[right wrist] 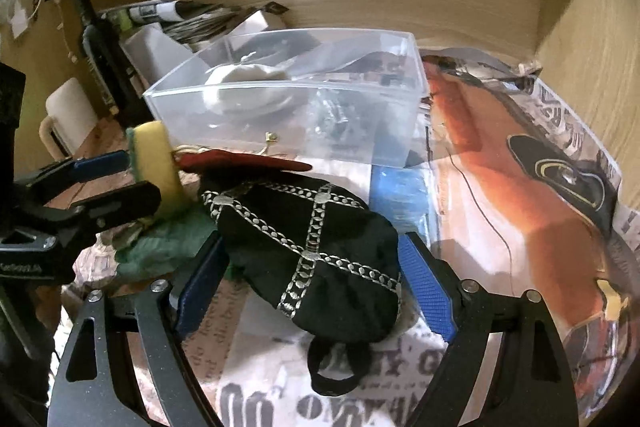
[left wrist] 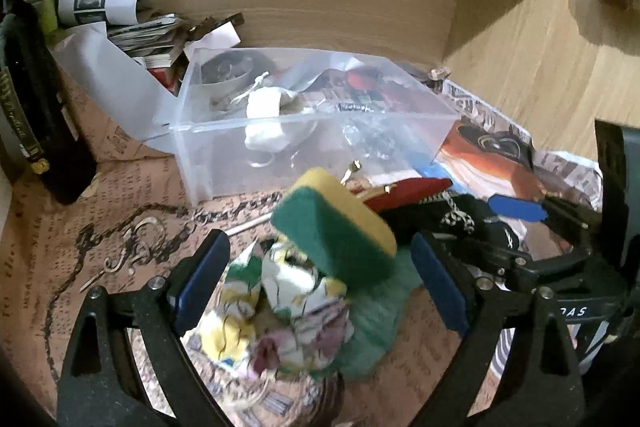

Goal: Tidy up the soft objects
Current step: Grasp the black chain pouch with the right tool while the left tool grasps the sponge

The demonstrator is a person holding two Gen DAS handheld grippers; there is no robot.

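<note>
Clear glossy plastic bin, matt black cloth pouch (silvery braid), porous foam sponge.

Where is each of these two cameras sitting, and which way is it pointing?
Left wrist: rides the left gripper, looking forward over the yellow-green sponge and crumpled cloths toward the clear plastic bin; its own fingers show, and the right gripper at the right edge.
Right wrist: rides the right gripper, looking over the black embroidered pouch; the left gripper shows at left.
Shared: sponge, bin, pouch.

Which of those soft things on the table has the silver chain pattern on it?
The black pouch, lying between the right gripper's open fingers. The sponge is plain yellow and green, and the cloth under it is floral.
</note>
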